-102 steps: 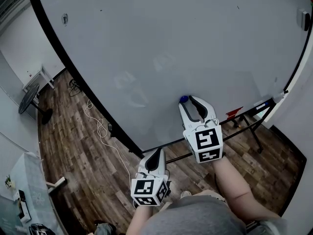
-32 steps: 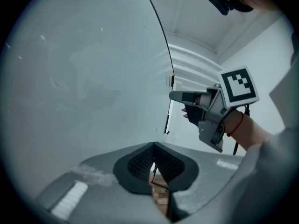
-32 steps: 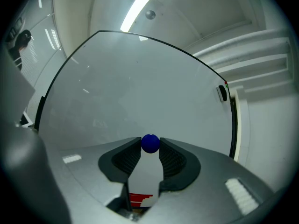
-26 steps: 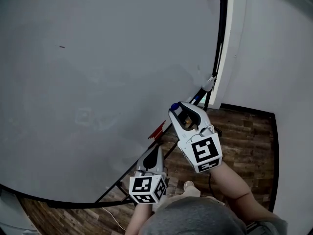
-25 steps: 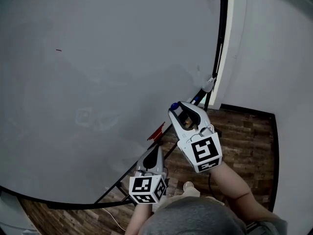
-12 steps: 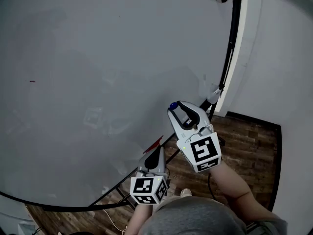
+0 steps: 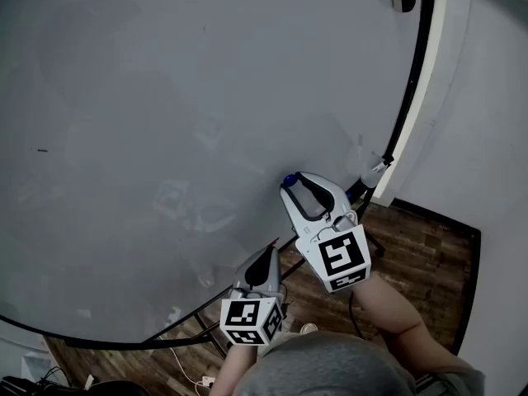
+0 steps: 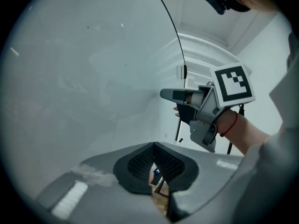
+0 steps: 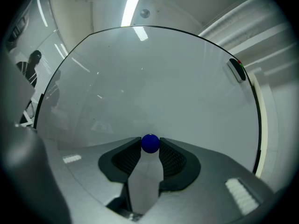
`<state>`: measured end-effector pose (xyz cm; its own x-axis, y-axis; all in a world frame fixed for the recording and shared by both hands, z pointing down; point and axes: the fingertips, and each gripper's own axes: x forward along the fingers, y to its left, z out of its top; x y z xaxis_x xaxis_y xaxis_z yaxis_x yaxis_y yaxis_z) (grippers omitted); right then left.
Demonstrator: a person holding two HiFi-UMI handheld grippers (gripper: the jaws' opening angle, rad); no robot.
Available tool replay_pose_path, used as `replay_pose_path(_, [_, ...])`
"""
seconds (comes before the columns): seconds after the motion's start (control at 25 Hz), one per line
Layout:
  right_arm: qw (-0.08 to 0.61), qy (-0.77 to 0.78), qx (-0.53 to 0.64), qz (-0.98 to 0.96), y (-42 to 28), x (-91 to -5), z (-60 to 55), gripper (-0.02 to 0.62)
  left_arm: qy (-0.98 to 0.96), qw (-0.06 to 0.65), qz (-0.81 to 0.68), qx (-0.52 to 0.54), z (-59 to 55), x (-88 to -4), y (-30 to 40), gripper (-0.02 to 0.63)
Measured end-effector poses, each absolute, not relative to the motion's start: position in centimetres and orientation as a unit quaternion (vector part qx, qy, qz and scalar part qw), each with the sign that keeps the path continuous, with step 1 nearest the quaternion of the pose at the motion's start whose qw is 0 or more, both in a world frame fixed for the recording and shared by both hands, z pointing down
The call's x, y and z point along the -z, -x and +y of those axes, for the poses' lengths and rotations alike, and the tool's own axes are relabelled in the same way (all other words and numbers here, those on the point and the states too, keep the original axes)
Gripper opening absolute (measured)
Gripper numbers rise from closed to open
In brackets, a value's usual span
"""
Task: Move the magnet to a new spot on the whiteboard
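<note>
Head view, right gripper (image 7: 290, 183): we are pinching the blue magnet (image 7: 287, 179) at the jaw tips, just at the whiteboard (image 7: 165, 97), low and near its right edge.
Head view, left gripper (image 7: 266, 256): we are holding it lower, by the board's bottom edge.
Left gripper view: the jaws are meeting at their tips, clenched on nothing.
Right gripper view: both pads are pressing the magnet's sides, facing the board.

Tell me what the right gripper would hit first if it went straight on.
The whiteboard, straight ahead of the right gripper. The magnet clamped at its tips would touch first; whether there is still a gap to the board, I cannot tell.
</note>
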<state>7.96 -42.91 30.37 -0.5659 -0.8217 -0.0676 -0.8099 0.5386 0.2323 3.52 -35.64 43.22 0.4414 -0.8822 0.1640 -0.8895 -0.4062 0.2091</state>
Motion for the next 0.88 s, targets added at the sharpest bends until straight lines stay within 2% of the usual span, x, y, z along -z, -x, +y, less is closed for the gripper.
replay_pose_path(0.4, [0.024, -0.443, 0.124, -0.888, -5.8, -29.8, -43.7, 0.123, -0.828, 0.140, -0.542, -0.014, -36.0, -43.4, -2.1, 0.005])
replay_pose_path(0.88, [0.015, -0.426, 0.129, -0.895, -6.5, -30.0, -44.0, 0.127, -0.816, 0.147, -0.559, -0.008, -36.9, -43.8, -2.4, 0.005])
